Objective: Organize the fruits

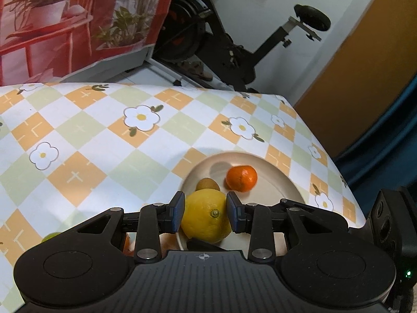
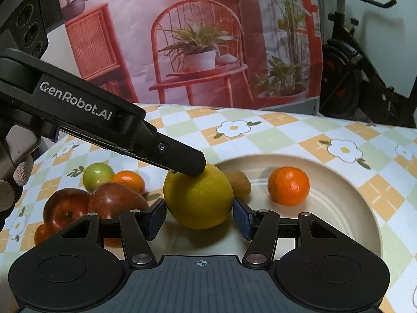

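A yellow lemon (image 1: 206, 216) sits between my left gripper's (image 1: 206, 212) blue pads, which are shut on it over the near-left rim of the beige plate (image 1: 271, 182). In the right wrist view the lemon (image 2: 199, 200) rests at the plate's (image 2: 338, 193) left edge with the left gripper's finger on top. My right gripper (image 2: 199, 219) is open, its pads either side of the lemon without touching. An orange (image 2: 288, 185) and a kiwi (image 2: 238, 184) lie on the plate. A green apple (image 2: 97, 176), small orange (image 2: 129, 181), red pear (image 2: 117, 199) and red apple (image 2: 66, 211) lie left of the plate.
The table has a checked flower tablecloth (image 1: 104, 135). A red plant-print backdrop (image 2: 195, 39) stands behind it, and an exercise bike (image 1: 229, 34) beyond the far edge. The table's right edge drops off close to the plate.
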`<state>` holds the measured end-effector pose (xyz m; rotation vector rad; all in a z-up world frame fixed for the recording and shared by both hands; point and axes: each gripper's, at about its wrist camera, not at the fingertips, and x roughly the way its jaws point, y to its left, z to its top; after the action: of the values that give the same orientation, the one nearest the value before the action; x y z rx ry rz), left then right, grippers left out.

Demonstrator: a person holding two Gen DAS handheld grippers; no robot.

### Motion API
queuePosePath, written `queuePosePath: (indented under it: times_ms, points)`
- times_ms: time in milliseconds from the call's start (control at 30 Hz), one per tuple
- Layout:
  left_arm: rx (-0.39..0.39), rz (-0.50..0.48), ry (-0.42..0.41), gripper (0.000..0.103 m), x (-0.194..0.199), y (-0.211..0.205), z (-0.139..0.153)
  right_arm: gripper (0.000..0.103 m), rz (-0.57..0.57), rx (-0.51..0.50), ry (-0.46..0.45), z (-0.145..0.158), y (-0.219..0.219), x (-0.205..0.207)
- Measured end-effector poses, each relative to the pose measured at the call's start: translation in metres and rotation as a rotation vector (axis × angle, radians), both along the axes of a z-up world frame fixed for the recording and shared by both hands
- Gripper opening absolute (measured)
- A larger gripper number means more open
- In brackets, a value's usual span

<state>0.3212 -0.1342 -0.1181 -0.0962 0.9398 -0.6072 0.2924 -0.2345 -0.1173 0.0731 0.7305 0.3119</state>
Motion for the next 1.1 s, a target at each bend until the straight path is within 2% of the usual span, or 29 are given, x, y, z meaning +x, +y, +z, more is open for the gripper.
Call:
queuePosePath:
  times_ms: [167, 433, 633, 900, 1100]
  points:
    - [-0.005, 0.032, -0.021, 0.037, 0.004, 0.000, -0.001, 0.053, -0.003, -0.025, -0.016, -0.001, 0.003, 0.007]
    - [0.024, 0.024, -0.058, 0.040, -0.001, -0.006, 0.000, 0.053, -0.026, -0.038, -0.014, 0.003, 0.006, 0.004]
    - [0.045, 0.022, -0.076, 0.040, -0.005, -0.007, 0.001, 0.053, -0.046, -0.014, -0.027, 0.011, 0.002, -0.013]
    - [0.074, 0.028, -0.094, 0.041, -0.009, -0.007, 0.006, 0.053, -0.128, 0.038, -0.038, 0.014, -0.007, -0.043]
    - [0.008, 0.049, -0.150, 0.041, -0.032, 0.017, 0.026, 0.053, -0.165, 0.073, -0.070, 0.023, -0.011, -0.070]
